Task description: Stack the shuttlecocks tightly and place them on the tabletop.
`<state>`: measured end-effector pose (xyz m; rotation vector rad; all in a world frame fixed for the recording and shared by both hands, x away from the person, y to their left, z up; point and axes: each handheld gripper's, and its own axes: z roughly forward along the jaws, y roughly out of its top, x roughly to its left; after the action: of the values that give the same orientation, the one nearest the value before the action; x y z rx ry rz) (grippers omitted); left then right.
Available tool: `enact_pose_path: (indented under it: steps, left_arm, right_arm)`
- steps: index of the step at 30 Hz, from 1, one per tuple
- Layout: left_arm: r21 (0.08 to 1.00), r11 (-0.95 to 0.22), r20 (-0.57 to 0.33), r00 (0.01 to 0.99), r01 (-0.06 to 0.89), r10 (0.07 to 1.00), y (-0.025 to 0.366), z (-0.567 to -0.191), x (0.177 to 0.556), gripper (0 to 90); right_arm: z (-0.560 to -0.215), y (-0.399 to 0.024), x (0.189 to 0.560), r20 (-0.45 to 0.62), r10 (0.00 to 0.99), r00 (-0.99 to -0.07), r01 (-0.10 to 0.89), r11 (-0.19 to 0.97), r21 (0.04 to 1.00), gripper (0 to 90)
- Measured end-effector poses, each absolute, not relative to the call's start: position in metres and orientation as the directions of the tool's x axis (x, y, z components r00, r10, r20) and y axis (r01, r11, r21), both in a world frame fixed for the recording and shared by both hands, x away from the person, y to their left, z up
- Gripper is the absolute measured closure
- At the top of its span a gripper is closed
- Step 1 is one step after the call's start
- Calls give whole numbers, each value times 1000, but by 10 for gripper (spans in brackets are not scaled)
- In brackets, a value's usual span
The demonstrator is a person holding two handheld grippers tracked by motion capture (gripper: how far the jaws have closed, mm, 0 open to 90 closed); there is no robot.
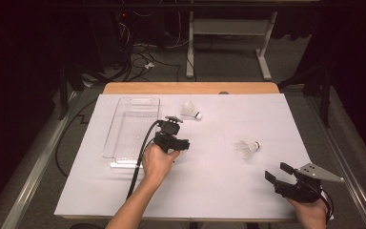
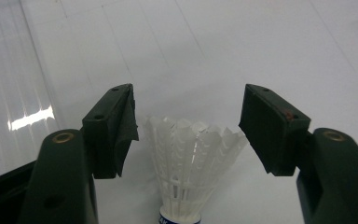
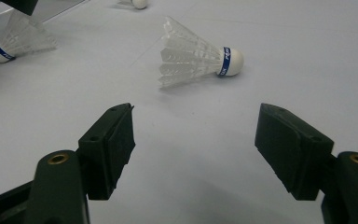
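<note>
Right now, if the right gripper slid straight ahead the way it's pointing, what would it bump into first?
Probably the shuttlecock lying on its side just ahead. The right gripper has its jaws open and the white table cover between them is bare. Depth is hard to judge.

A white feathered shuttlecock [image 2: 186, 172] with a blue-banded cork lies between the left gripper's [image 2: 189, 128] spread fingers, untouched.

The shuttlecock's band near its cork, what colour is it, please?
Blue, on the shuttlecock; clearest in the right gripper view.

White feathered shuttlecock [image 2: 191, 158], clear glossy plastic tray [image 1: 131, 125], matt white table cover [image 1: 228, 186], light wooden table edge [image 1: 190, 88]
</note>
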<state>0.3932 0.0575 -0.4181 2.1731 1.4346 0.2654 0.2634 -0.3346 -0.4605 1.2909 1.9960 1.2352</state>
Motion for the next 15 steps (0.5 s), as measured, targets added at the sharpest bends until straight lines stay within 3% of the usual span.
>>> enact_pose_path:
  steps: [4,15]
  left_arm:
    - [504,-325,-109,432,800,895,57,-419,393,402]
    - [471,-391,-105,490,791,865,52,-418,387,610]
  right_arm:
    - [-461,-335,263,92,886,-454,477,155,865,288]
    - [-460,-334,263,91,883,-460,474,157,866,287]
